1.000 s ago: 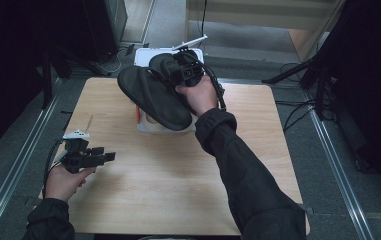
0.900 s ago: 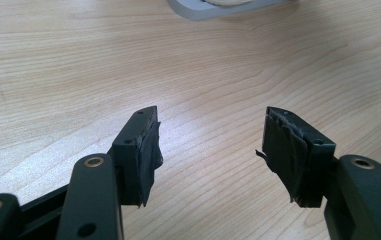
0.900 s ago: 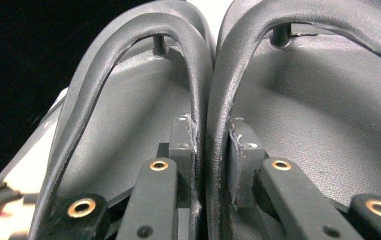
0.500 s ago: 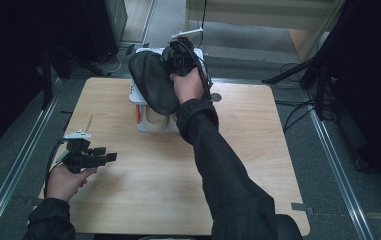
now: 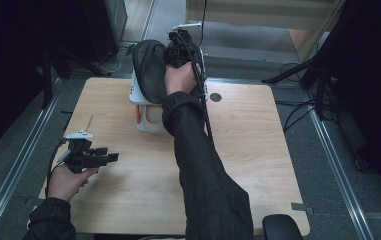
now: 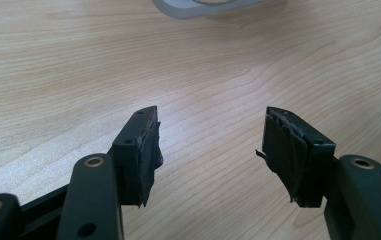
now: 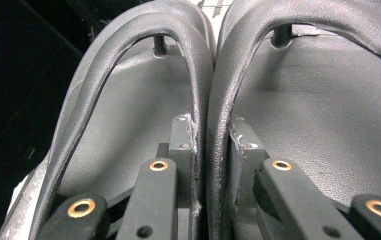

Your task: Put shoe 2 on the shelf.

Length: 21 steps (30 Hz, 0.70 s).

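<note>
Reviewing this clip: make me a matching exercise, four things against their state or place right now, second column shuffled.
Things:
1. left gripper
2. right gripper
3. sandals
4. white box

States:
A. held up by their adjoining straps
B. stands on the table at its far edge
C. open, nothing between its fingers
D. shut on two straps pressed together

Pairs: 1-C, 2-D, 3-A, 4-B

No readable text, label, brand, number or sign on anything in view.
</note>
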{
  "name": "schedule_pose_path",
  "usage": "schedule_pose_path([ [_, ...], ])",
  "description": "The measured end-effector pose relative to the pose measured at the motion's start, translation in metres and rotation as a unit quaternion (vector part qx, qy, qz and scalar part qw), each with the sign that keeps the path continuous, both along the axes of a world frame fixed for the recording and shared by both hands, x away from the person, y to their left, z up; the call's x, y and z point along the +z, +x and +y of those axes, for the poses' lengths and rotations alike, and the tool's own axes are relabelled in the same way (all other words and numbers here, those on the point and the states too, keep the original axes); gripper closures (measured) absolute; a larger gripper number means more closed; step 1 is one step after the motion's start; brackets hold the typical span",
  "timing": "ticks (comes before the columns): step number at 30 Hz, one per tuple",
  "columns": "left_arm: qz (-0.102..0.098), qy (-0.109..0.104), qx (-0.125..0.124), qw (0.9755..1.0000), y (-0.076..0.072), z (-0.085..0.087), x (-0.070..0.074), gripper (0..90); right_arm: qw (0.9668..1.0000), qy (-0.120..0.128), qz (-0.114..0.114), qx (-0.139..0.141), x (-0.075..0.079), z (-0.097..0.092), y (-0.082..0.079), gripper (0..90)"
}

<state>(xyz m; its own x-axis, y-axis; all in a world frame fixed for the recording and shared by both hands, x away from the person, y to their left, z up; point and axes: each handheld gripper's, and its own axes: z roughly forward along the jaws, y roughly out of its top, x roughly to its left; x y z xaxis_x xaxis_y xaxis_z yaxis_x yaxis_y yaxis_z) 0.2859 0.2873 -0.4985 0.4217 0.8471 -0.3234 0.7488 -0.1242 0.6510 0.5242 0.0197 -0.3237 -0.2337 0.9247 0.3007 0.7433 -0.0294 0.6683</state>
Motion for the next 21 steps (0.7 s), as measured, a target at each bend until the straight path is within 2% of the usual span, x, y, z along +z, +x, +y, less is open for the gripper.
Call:
schedule_pose_path([
  [5,0.003,-0.001,-0.006,1.0000,0.000,-0.001,0.000,40.3,0.9998,0.000,-0.003,-0.019,-0.002,0.005,0.003,76.8],
  [10,0.002,-0.001,-0.007,1.0000,0.001,-0.002,-0.001,40.2,0.9990,0.019,0.004,-0.040,-0.006,0.006,0.006,76.7],
  [21,0.004,-0.003,-0.011,0.9999,0.001,-0.002,-0.001,40.2,0.9987,0.021,0.009,-0.046,-0.014,0.009,0.013,76.8],
])
